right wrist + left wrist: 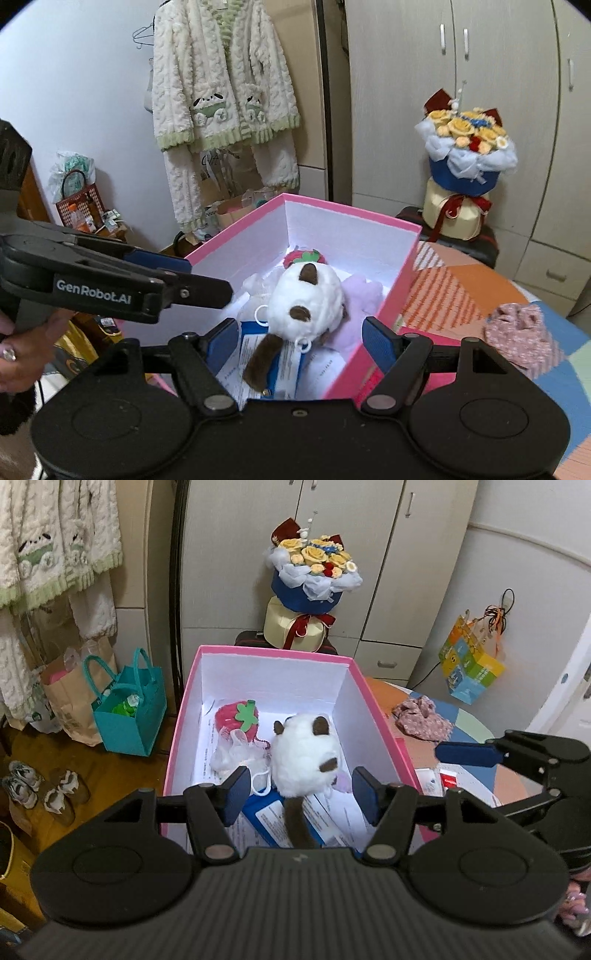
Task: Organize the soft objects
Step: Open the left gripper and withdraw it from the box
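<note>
A pink box (373,701) with a white inside stands on the table; it also shows in the right wrist view (406,266). In it lie a white plush with brown ears and tail (303,757) (306,295), a red strawberry plush (238,720) (304,256), a white mesh pouch (236,755) and a lilac plush (362,295). My left gripper (301,794) is open and empty just above the box's near end. My right gripper (301,341) is open and empty above the box's near corner. A floral cloth (421,718) (521,328) lies on the table to the right.
Papers and a blue card (269,816) line the box bottom. A flower bouquet (314,576) stands behind the box before the wardrobe. A teal bag (129,709), a paper bag and shoes (44,790) are on the floor at left. A fleece jacket (221,96) hangs on the wall.
</note>
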